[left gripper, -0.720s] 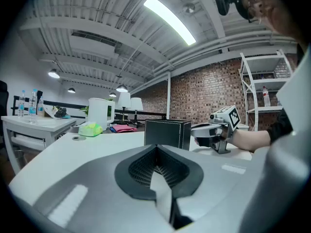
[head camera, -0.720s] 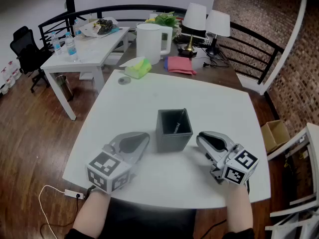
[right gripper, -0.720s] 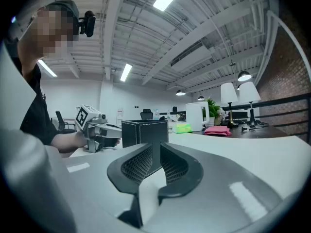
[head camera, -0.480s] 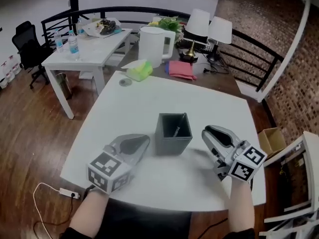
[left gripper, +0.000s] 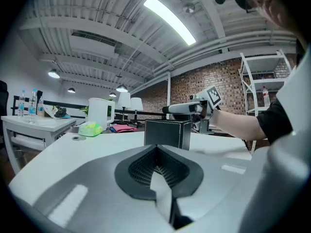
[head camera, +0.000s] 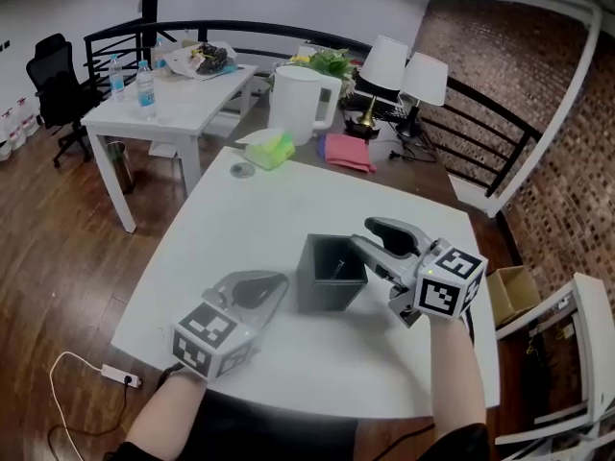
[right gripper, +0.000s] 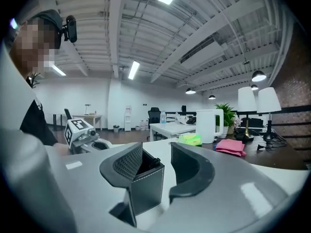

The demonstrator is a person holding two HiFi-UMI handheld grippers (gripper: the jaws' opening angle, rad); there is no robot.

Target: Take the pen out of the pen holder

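Leaning pen (right gripper: pixel 153 162) between right gripper's (head camera: pixel 364 234) jaws

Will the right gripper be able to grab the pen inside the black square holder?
Probably yes. The right gripper is open at the black square holder, whose top is uncovered, with the slim pen leaning inside.

Right tongs (head camera: pixel 365 235) swung in from the side — now straddling the pen holder (head camera: pixel 330 279) corner.
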